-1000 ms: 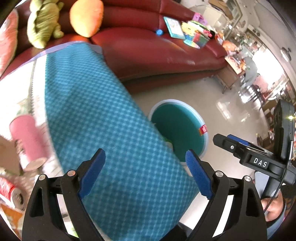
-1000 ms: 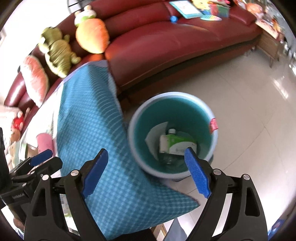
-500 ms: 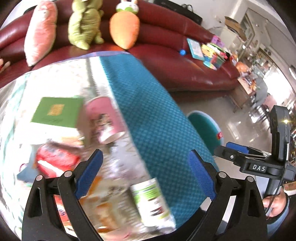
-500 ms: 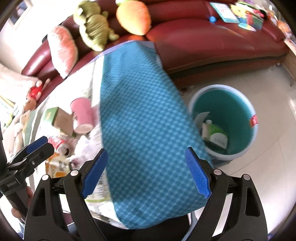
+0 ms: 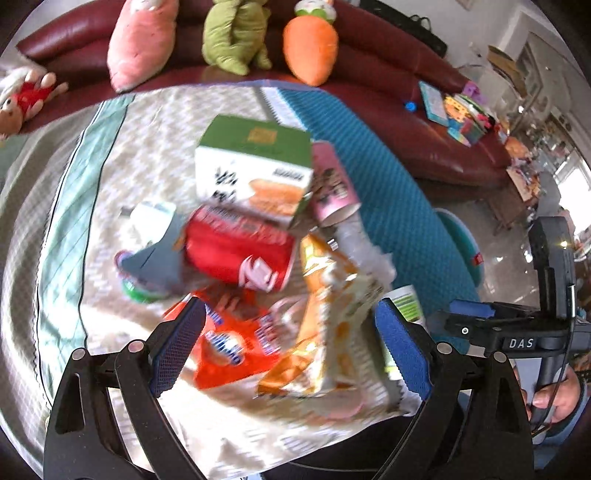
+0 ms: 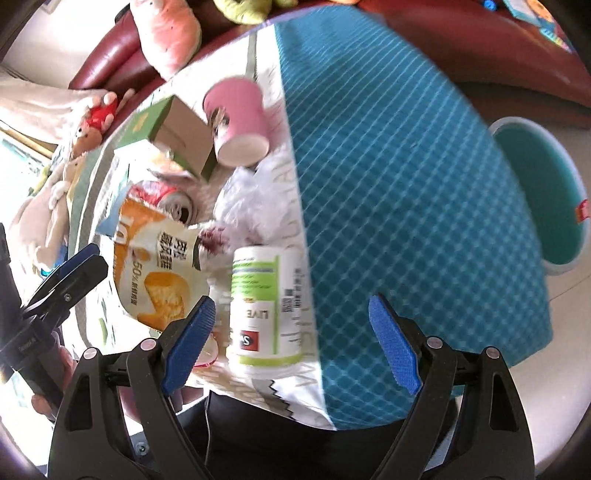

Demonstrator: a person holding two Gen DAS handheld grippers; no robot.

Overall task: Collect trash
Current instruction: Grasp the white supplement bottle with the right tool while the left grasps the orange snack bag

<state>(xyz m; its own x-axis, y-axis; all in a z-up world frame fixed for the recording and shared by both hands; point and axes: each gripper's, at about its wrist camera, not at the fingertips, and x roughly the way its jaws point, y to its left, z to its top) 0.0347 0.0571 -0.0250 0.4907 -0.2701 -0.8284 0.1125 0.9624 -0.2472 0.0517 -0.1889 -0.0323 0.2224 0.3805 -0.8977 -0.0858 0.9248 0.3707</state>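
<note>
- Your left gripper (image 5: 290, 349) has its blue fingers (image 5: 177, 347) spread wide apart with nothing clamped; they hang over the heap of trash on the counter (image 5: 74, 206).
- Between those fingers lie a red snack bag (image 5: 229, 343) toward 9 o'clock and an orange-and-white snack bag (image 5: 332, 332) toward 3 o'clock, overlapping each other.
- Just past them at 12 o'clock a red soda can (image 5: 240, 251) lies on its side, touching a green-and-white box (image 5: 255, 170) beyond it.
- A pink cup (image 5: 332, 184) lies tipped at the box's 3 o'clock edge, its open mouth facing you.
- Your right gripper (image 6: 291, 339) also stands wide apart, holding nothing; a white bottle with a green label (image 6: 264, 306) lies between its fingers, nearer the 9 o'clock one, whether touching it I cannot tell.
- At 11 o'clock from that bottle sits the orange snack bag (image 6: 155, 266), and crumpled white paper (image 6: 258, 199) at 12 o'clock.
- The teal bin (image 6: 546, 195) stands on the floor at 2 o'clock in the right view, beyond the blue cloth (image 6: 399, 184) draped over the counter edge.
- A dark red sofa (image 5: 424, 122) with plush toys (image 5: 232, 33) runs across the far side.
</note>
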